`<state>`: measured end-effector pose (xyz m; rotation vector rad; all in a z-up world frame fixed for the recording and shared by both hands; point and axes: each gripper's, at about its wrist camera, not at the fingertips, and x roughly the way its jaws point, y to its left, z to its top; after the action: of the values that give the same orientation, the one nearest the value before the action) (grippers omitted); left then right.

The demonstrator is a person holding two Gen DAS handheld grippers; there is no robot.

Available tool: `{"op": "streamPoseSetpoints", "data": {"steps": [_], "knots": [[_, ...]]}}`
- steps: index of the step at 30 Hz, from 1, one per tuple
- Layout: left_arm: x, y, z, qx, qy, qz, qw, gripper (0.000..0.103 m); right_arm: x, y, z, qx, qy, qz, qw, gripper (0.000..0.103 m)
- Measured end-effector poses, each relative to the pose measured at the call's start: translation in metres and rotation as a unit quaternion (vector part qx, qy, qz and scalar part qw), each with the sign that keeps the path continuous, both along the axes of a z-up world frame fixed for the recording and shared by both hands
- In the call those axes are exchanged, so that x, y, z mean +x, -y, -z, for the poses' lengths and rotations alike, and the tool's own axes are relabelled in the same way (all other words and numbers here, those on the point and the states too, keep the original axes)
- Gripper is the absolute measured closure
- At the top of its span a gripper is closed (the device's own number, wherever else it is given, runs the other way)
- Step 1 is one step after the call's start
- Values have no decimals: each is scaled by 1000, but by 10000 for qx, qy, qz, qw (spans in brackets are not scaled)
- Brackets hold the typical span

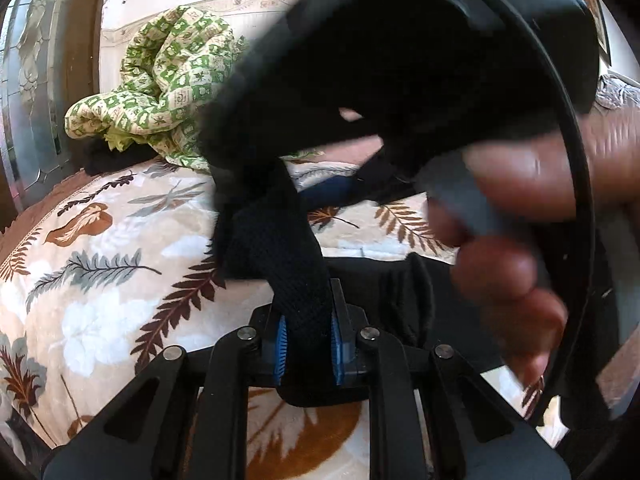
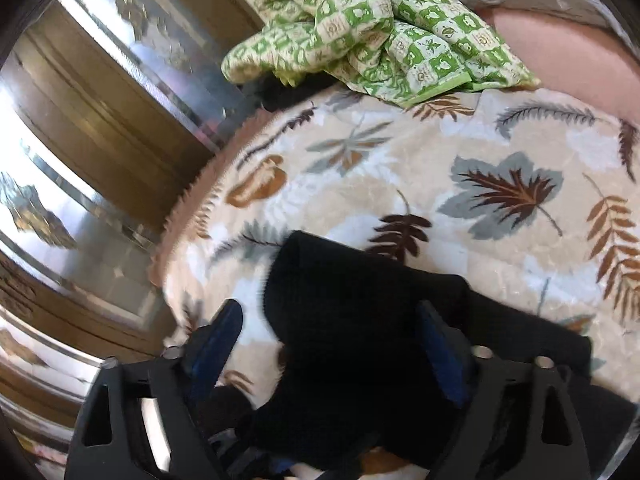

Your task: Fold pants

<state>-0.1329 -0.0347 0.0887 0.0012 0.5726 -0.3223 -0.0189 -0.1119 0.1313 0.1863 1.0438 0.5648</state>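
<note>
Pinching a narrow bunch of the black mesh-knit pants [image 1: 296, 280] between its blue pads, the left gripper [image 1: 308, 344] has its jaws nearly together, with cloth trailing up and away from it over the leaf-patterned cream blanket [image 1: 120, 280] on the bed. The right gripper [image 2: 332, 340] stands about half open; a thick fold of the same black pants [image 2: 360, 320] sits between its blue pads, but the fabric does not fill the gap, so I judge that it is not yet clamped. From the left wrist view, a person's hand [image 1: 520, 220] wraps the other tool's handle, close and blurred.

The main risk is uneven hold: if both hands lift now, the right side could slide out and the pants would sag from one point, twisting the fold. The left grip takes only a thin pinch, which could slip through the mesh. The crumpled green-and-cream checked cloth [image 2: 360, 28] lies near the blanket's far edge, well apart from the pants.
</note>
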Motion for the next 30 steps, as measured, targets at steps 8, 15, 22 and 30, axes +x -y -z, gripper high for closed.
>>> {"op": "streamPoseSetpoints", "data": {"steps": [8, 15, 22, 30], "knots": [[-18, 22, -30, -447, 36, 761, 9961, 86, -45, 84, -36, 500, 770, 650, 9937, 87], [-25, 26, -34, -542, -103, 1257, 9905, 59, -76, 194, -13, 726, 707, 1696, 9803, 90], [15, 32, 0, 209, -576, 908, 9940, 59, -88, 264, 72, 678, -176, 2614, 9627, 83], [24, 51, 12, 374, -647, 1035, 9918, 59, -131, 267, 55, 612, 266, 2754, 9590, 51]]}}
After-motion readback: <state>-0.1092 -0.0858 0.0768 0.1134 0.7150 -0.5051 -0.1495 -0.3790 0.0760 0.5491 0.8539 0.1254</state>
